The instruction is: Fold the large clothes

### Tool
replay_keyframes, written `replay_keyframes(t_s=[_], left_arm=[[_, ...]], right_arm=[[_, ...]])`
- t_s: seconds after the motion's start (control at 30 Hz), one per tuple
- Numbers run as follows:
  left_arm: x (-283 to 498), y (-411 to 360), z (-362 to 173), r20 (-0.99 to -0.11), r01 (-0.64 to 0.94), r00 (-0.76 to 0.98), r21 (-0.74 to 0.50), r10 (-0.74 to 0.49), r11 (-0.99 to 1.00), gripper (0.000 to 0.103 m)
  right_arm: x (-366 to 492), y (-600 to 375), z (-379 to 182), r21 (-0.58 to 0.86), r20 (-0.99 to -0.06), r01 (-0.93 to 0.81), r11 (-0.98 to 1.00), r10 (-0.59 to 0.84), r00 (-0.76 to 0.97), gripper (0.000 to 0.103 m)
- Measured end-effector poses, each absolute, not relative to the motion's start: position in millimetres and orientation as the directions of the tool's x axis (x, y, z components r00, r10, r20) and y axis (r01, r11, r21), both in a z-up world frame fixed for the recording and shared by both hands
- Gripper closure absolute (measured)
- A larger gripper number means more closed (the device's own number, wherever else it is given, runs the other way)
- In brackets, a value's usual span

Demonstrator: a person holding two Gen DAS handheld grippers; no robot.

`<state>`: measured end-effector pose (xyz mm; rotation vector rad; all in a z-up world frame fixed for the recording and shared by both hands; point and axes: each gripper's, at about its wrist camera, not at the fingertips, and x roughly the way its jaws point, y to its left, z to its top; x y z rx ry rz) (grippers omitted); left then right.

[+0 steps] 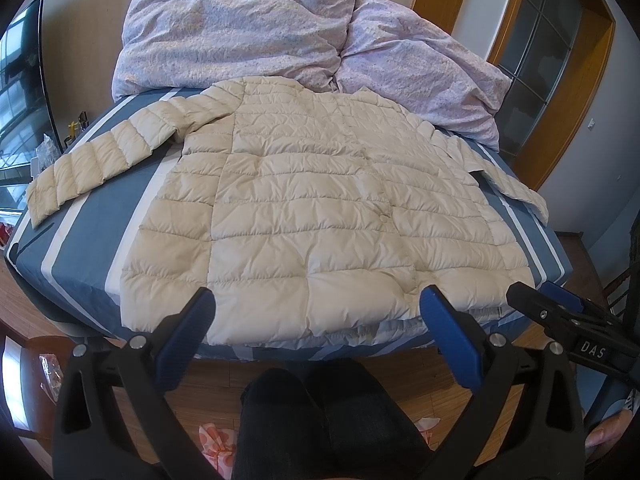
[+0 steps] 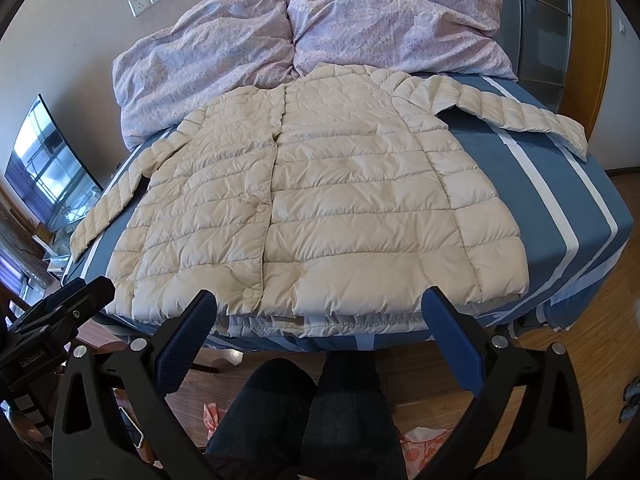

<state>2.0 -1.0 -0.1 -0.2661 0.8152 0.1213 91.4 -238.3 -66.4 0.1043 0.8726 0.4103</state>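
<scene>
Both the left gripper (image 1: pixel 318 308) and right gripper (image 2: pixel 320 312) hover spread wide, empty, and the slippery cream quilted puffer jacket (image 1: pixel 312 208) may slide off the blue-and-white striped bed (image 1: pixel 100 216) if tugged by its overhanging hem.

The left gripper (image 1: pixel 316 300) was held level, fingers spread wide, nothing clasped. The right gripper (image 2: pixel 320 304) was held alongside at its 3 o'clock, likewise spread wide, nothing clasped.

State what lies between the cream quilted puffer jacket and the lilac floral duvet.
Nothing: in both wrist views the cream quilted puffer jacket's collar butts against the lilac floral duvet, with no blue striped bedsheet showing between them.
</scene>
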Motion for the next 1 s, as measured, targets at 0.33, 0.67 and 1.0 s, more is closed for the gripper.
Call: replay_keyframes(t_s=[0.33,0.67,1.0], left_arm=[[10,4,-11,-0.742,-0.214,0.670,-0.187,0.005,0.959,0.002],[58,27,-24,-0.765,-0.253,0.640,-0.130,0.065,0.959,0.002],[135,66,-37,-0.775,-0.315,0.603,-0.011,0.191,0.949,0.002]], right_arm=[[111,-241,-71,0.240,-0.733,-0.288,0.927,0.368,0.572,0.001],[170,-264,-76,0.232,-0.729,-0.199,0.952,0.306,0.613,0.001],[307,-397,-104,0.329,-0.788,0.195,0.924,0.155,0.596,0.004]])
